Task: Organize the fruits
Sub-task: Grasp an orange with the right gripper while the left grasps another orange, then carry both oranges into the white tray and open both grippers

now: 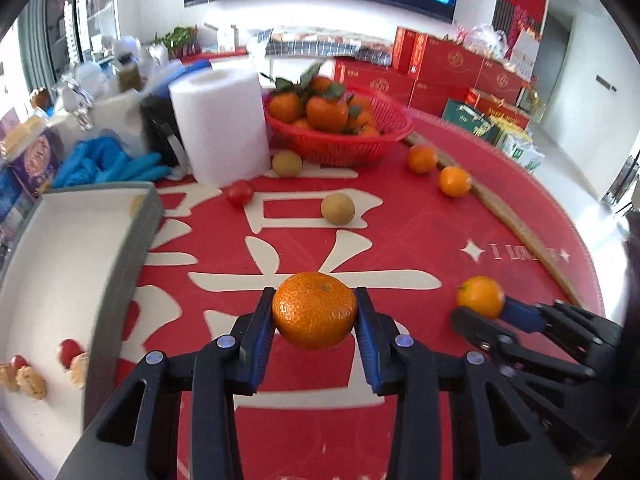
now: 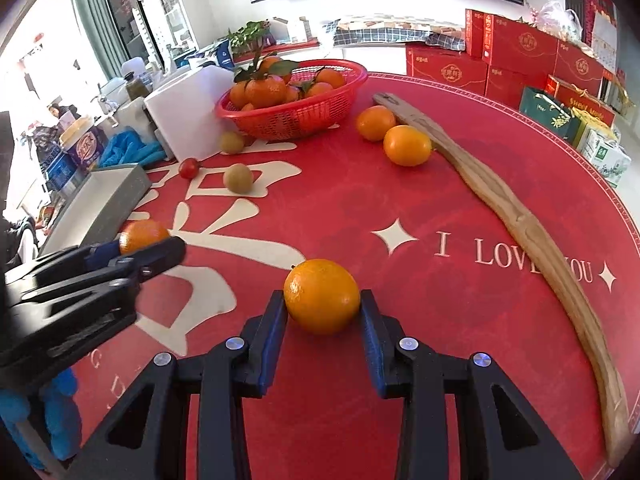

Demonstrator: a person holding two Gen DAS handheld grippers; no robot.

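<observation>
Fingers (image 1: 260, 320) of left gripper (image 1: 314, 316) clamp 1 mandarin (image 1: 314, 309), right gripper (image 2: 322, 312) clamps 1 orange (image 2: 322, 296); tray (image 1: 120, 264) sits left of both, nearer left gripper, so left likely drops first.

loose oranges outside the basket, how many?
4: bumpy orange in the left gripper, smooth orange in the right gripper, two oranges beside the wooden stick. Others may be hidden.
</observation>
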